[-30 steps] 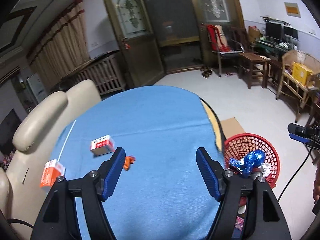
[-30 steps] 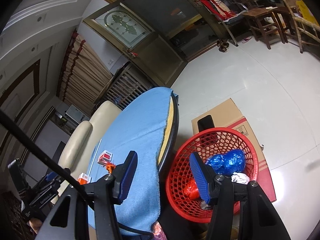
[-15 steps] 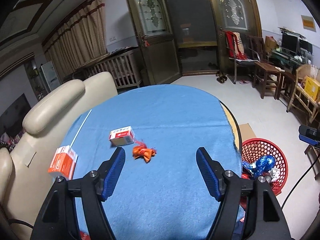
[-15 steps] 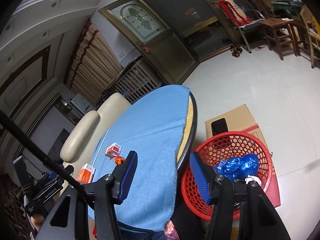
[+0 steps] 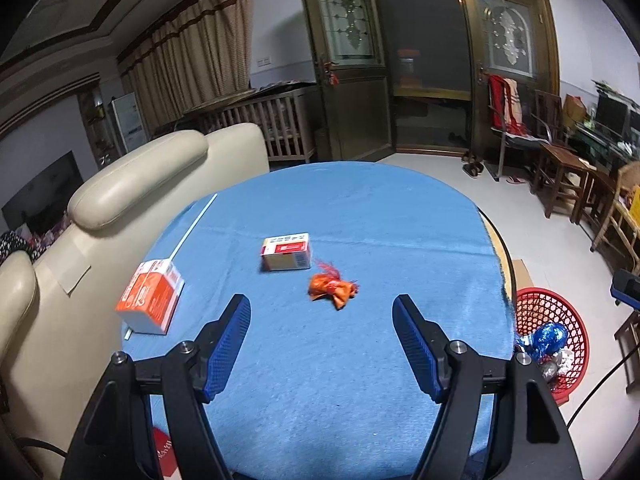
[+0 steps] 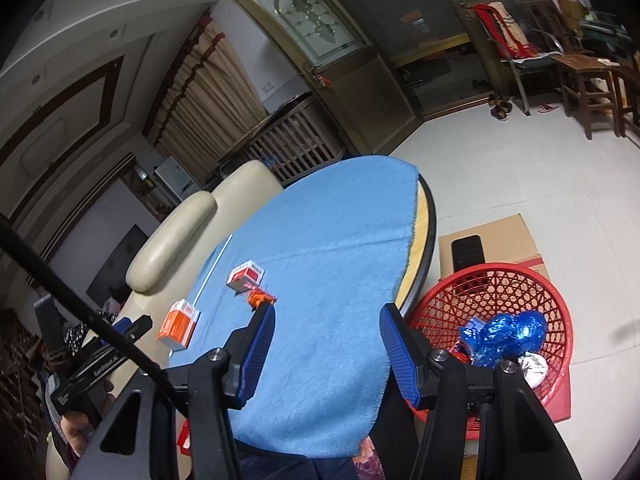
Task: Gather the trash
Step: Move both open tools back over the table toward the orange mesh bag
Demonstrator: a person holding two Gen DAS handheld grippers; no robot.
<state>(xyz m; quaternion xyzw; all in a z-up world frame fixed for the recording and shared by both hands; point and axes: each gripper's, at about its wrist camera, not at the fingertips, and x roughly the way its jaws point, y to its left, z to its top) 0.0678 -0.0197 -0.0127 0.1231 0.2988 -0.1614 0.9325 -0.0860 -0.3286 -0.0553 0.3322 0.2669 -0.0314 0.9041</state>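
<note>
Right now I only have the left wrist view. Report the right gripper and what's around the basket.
Observer: The right gripper is open, nothing between its fingers, over the table's near edge.
Operator: Describe the floor behind the red basket.
Observer: A flat cardboard box lies there, a black slab on it.
Operator: Check the basket for room.
Observer: Its far half is bare mesh; the blue foil wrapper sits nearside.

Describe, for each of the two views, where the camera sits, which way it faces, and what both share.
Left wrist: behind the open left tool, looking across the blue tablecloth toward the doors; no body visible.
Right wrist: behind the open right tool, over the table's edge, facing the red basket; a hand shows lower left.
Shared: orange wrapper, two cartons, basket.
</note>
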